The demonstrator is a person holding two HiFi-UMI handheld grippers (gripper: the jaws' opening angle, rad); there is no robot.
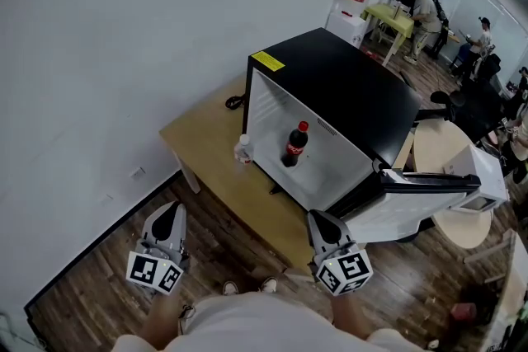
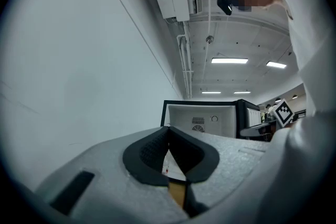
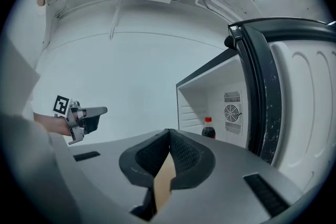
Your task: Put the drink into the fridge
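A cola bottle (image 1: 295, 143) with a red cap stands upright inside the black mini fridge (image 1: 346, 86), whose white interior faces me. The fridge door (image 1: 429, 190) hangs open to the right. Both grippers are held low, short of the table and apart from the fridge. My left gripper (image 1: 169, 220) is shut with nothing in it, its pads meeting at the tips (image 2: 168, 131). My right gripper (image 1: 323, 225) is also shut and empty (image 3: 169, 134). In the right gripper view the bottle (image 3: 209, 128) shows by the fridge's back wall, beside the door (image 3: 283, 92).
The fridge sits on a wooden table (image 1: 210, 152) against a white wall. A small clear container (image 1: 242, 148) stands on the table at the fridge's front left corner. People, chairs and a yellow table (image 1: 392, 16) are at the far right.
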